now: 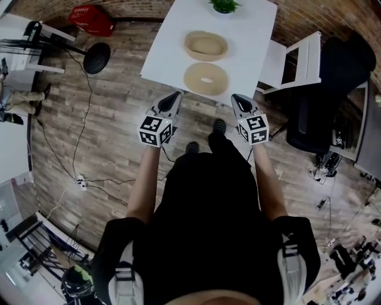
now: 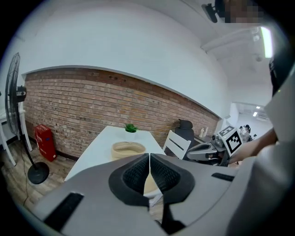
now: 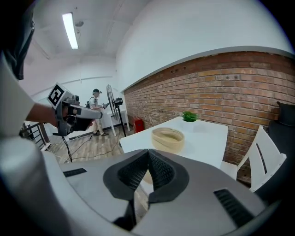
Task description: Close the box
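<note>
**Left claw (image 1: 171, 100) and right claw (image 1: 239, 102) closed and empty, box (image 1: 206, 45) open on the bench (image 1: 253, 36)**

The 2 claws hang over the wooden floor, just short of the near edge of the white bench and apart from each other. The jaws of each are pressed together with nothing between them. The round box stands open on the bench. Its flat lid (image 1: 206, 78) lies just beside it, on the side nearer the person. A small green plant (image 1: 224, 6) sits at the far end. A white chair (image 1: 294, 62) stands right of the bench.
</note>
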Action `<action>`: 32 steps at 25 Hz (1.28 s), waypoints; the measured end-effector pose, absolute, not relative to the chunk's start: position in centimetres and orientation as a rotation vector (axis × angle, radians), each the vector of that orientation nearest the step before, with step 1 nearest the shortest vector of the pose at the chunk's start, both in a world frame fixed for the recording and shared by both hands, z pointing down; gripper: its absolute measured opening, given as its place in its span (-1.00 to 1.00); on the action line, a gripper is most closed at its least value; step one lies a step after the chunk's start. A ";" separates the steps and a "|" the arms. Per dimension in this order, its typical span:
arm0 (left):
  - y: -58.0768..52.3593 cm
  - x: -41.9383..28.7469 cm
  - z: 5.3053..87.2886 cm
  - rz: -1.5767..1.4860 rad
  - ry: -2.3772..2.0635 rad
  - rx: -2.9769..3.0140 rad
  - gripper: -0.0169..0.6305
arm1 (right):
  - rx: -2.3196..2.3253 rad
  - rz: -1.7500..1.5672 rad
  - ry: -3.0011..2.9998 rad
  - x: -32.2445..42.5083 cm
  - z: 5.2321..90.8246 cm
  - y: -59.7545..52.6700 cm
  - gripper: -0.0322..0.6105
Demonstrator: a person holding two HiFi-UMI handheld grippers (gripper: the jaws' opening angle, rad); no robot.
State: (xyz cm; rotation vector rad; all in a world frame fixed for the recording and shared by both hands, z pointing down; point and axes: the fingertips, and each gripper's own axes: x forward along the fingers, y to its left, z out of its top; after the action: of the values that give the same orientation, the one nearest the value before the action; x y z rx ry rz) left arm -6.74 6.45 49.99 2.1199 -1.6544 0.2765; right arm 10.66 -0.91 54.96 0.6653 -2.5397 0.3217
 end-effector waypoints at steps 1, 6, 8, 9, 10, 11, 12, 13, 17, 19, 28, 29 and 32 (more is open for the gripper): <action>6.3 -6.7 50.0 0.275 -1.669 2.106 -0.87 | 0.647 0.318 -2.539 10.8 55.1 -1.3 -0.90; 5.3 -6.3 50.5 0.272 -1.725 2.040 -0.87 | 0.579 0.300 -2.552 11.2 55.4 -3.3 -0.90; 4.6 -5.9 50.5 0.270 -1.740 2.027 -0.87 | 0.567 0.299 -2.556 11.5 55.5 -4.3 -0.90; 4.3 -5.7 50.5 0.268 -1.747 2.022 -0.87 | 0.560 0.299 -2.557 11.7 55.5 -4.7 -0.90; 4.1 -5.6 50.4 0.265 -1.756 2.018 -0.87 | 0.551 0.297 -2.557 11.8 55.6 -4.9 -0.90; 4.0 -5.6 50.4 0.262 -1.764 2.011 -0.87 | 0.539 0.293 -2.557 11.7 55.7 -5.1 -0.90; 3.9 -5.7 50.3 0.258 -1.772 2.005 -0.87 | 0.527 0.289 -2.556 11.6 55.8 -5.2 -0.90; 3.9 -5.8 50.3 0.255 -1.777 1.999 -0.87 | 0.518 0.285 -2.555 11.4 55.8 -5.4 -0.90; 3.8 -6.4 50.6 0.250 -1.776 1.981 -0.87 | 0.506 0.284 -2.549 10.8 55.9 -5.7 -0.90; 3.7 -6.8 50.7 0.246 -1.769 1.976 -0.87 | 0.506 0.290 -2.545 10.4 55.9 -5.5 -0.91; 1.0 -8.5 51.7 0.256 -1.679 2.047 -0.87 | 0.611 0.315 -2.505 9.7 56.5 -6.4 -0.91; 0.6 -8.7 51.8 0.261 -1.665 2.059 -0.87 | 0.625 0.320 -2.500 9.6 56.6 -6.6 -0.90; -0.5 -9.3 51.9 0.272 -1.619 2.099 -0.87 | 0.671 0.323 -2.480 9.2 56.9 -7.1 -0.90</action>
State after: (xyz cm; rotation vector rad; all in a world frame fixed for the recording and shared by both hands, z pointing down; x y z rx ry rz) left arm -9.31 -0.51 51.86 2.0990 -1.6188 0.2717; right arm 9.17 -7.09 56.87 0.6705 -2.4798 0.3228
